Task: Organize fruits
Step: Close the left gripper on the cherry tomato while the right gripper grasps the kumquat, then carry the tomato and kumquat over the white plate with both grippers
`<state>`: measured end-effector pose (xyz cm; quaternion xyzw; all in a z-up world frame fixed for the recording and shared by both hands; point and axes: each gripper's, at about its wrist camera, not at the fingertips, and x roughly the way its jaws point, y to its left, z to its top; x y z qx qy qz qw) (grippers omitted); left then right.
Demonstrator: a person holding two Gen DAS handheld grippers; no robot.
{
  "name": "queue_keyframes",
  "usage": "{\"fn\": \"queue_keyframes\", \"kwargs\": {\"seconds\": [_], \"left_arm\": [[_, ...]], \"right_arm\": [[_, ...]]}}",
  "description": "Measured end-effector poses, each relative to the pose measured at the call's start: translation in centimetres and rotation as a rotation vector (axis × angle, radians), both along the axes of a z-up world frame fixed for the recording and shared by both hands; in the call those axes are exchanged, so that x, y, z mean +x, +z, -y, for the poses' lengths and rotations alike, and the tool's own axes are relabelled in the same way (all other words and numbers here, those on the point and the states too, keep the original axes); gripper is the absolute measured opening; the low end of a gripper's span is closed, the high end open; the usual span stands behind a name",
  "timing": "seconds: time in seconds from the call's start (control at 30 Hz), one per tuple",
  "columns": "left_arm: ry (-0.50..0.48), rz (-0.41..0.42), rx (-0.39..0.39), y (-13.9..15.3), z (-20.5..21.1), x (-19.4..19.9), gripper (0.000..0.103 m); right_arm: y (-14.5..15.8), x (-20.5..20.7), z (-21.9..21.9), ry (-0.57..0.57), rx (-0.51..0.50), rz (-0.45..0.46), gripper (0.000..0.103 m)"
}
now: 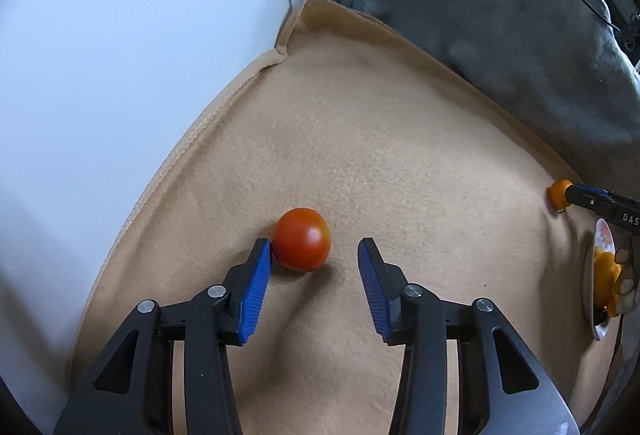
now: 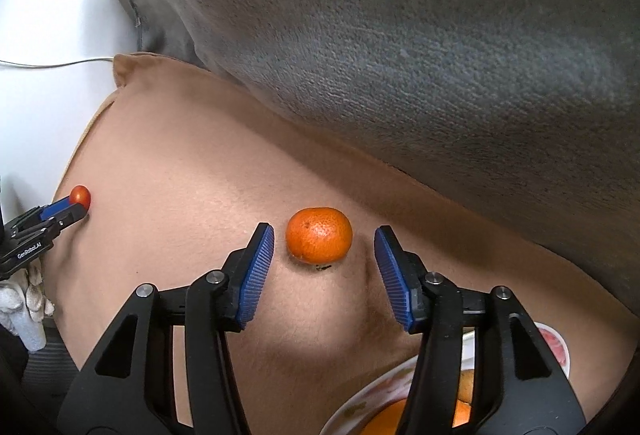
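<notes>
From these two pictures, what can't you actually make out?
- Plate: right wrist view, mostly hidden behind the right claw and cut by the bottom edge; its fruit cannot be counted.
- Plate: left wrist view, squeezed against the right edge.
- Tomato: right wrist view, partly hidden by the left claw.

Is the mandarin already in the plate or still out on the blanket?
Out. The mandarin lies on the tan blanket, between the right gripper's open jaws; the plate sits nearer the camera.
</notes>
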<state>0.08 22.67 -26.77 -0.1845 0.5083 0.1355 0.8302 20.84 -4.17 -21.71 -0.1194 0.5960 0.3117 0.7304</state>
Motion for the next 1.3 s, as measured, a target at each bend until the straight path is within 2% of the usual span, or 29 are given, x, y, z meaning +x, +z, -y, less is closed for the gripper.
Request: {"fn": "queue_keyframes", "kwargs": {"seconds": [0.43,0.63,1.1,1.3], "left_arm": [[0.014,-0.033,0.009,0.0,-0.4,1.0,0.029],[0.008,-0.033,0.016,0.6,0.0,1.6,0.029],[0.012,-0.024,0.033,2.3,2.2,2.3,0.028],[0.002,-0.01,0.046,4.4,3.5,1.7,0.028]], "right_arm": [[-1.2,0.2,-1.1,0.011,-0.015,-0.023,0.046],[-1.6,0.2,-1.9,0.016,-0.011,-0.033,0.04],[-0.8,-0.3,-1.4,0.015,0.013,-0.011,0.038],[0.3,-0.6,-0.9,0.01,0.034,0.002,0.038]]}}
